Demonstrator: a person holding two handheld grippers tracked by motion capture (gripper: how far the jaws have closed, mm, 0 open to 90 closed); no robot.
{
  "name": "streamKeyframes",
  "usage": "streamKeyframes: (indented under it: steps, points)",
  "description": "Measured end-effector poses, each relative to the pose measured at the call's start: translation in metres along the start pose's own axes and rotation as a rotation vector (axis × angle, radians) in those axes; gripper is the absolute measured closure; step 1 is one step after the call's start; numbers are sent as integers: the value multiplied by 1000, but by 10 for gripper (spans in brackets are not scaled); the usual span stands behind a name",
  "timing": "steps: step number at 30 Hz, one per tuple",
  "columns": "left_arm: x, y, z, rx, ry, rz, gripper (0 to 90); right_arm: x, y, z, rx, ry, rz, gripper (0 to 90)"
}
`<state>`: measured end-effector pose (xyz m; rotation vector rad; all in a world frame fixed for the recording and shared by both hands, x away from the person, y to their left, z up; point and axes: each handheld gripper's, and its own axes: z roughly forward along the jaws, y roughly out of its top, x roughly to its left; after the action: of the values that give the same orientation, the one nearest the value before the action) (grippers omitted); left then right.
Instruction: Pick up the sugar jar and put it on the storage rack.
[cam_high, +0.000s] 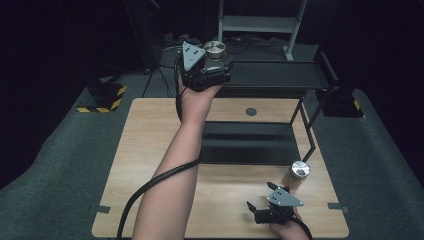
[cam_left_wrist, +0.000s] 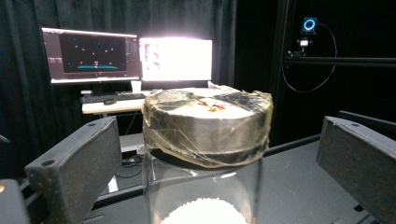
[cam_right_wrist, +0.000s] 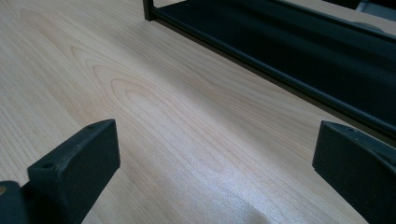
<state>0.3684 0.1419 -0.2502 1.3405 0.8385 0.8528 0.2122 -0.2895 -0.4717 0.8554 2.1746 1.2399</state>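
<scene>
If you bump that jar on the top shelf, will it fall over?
Probably not easily. The jar stands upright on the flat shelf, and the white grains at its bottom likely steady it. Its clear wall looks like glass, so a fall might break it.

1. Jar (cam_left_wrist: 205, 154), glass, clear-walled, round. We see it upright on the upper shelf (cam_high: 280, 75) of the black rack, at that shelf's left end.
2. Its lid (cam_left_wrist: 208, 126): a broad, flat metal cap, dull silver, with a film of yellowish tape or wrap stretched over the top and down the rim, wrinkled at the edges; a small reddish mark sits near the top's centre.
3. Contents: we note a mound of white grains at the bottom, well below the lid.
4. Position against the left tool (cam_high: 212, 70): the jar stands between the two black pads, which are parted and clear of the glass on both sides.
</scene>
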Motion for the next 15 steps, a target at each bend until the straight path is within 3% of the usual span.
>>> streamKeyframes:
  steps: [7, 15]
  points:
    - [-4, 4, -11, 10, 12, 11, 4, 1, 1, 0, 3, 0, -6, 0]
    - [-11, 9, -38, -4, 6, 38, 4, 3, 1, 0, 3, -7, -16, 0]
